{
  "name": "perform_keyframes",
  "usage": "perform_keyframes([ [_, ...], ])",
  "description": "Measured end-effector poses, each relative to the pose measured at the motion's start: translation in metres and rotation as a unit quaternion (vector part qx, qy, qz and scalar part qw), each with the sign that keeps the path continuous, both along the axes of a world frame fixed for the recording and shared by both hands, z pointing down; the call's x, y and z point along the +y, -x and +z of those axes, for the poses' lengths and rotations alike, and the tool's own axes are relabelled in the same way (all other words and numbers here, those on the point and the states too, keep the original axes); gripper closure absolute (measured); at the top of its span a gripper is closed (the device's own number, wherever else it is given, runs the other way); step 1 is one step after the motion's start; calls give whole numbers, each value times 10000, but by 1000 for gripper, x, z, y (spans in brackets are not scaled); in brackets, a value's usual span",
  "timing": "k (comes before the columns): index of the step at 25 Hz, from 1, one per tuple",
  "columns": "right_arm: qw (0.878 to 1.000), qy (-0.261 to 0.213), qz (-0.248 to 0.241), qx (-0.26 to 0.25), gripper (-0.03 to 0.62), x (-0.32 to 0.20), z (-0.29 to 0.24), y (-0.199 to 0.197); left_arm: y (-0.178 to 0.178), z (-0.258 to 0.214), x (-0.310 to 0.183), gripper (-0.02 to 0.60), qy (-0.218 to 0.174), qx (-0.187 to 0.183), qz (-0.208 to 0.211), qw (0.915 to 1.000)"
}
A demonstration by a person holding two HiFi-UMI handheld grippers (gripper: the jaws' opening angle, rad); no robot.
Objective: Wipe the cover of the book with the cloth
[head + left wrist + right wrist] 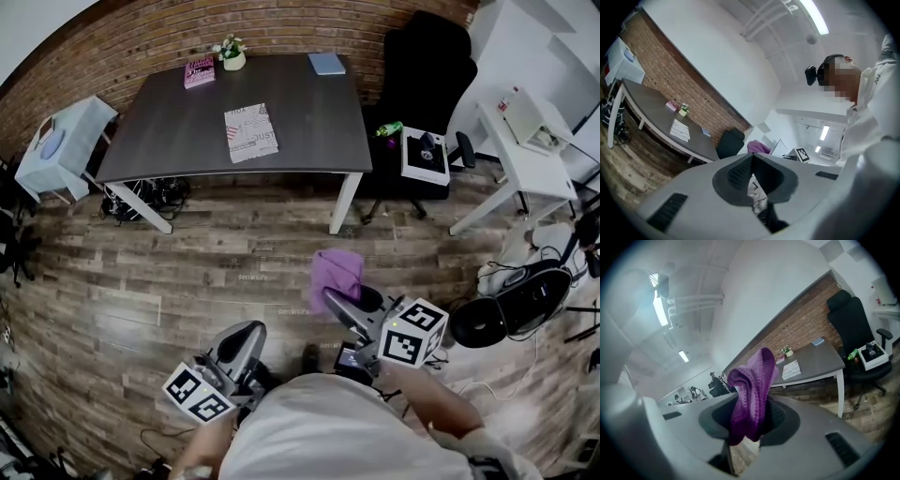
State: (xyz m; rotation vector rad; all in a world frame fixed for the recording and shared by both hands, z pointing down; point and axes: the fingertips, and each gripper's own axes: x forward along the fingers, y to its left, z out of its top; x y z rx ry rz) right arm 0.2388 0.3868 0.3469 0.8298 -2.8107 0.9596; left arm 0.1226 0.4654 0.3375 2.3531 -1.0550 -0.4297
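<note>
A white book with red print [251,132] lies flat in the middle of the dark grey table [309,141] at the far side of the room; it also shows in the right gripper view [791,370] and the left gripper view [680,130]. My right gripper [330,298] is shut on a purple cloth [337,272], which stands up in folds between the jaws [752,401]. My left gripper [246,330] hangs low at the left, shut with nothing in it [752,157]. Both grippers are over the wooden floor, well short of the table.
On the table's far edge are a pink book [199,72], a small potted plant [231,52] and a blue book [327,64]. A black office chair [427,66] with a box [425,155] stands right of the table, then a white desk [525,159]. Cables and a black round device [497,314] lie at right.
</note>
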Motion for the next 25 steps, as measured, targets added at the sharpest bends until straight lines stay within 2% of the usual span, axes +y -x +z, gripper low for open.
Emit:
perform_keyframes([
  [4,9999,24,-25,110,473,-8,5,-19,-29,0,-5,574,65,111,311,9994],
  [9,9998,112,116,135,471,-22,13,-35,-32,2,-15,574,123,9,225,9997],
  [18,9986,18,90,511,471,-49,23,-17,-2,10,-61,574,122,-27,73,9999],
  [25,9979,-1,113,636,471,-100,26,32,41,13,-119,574,101,108,266,9995],
])
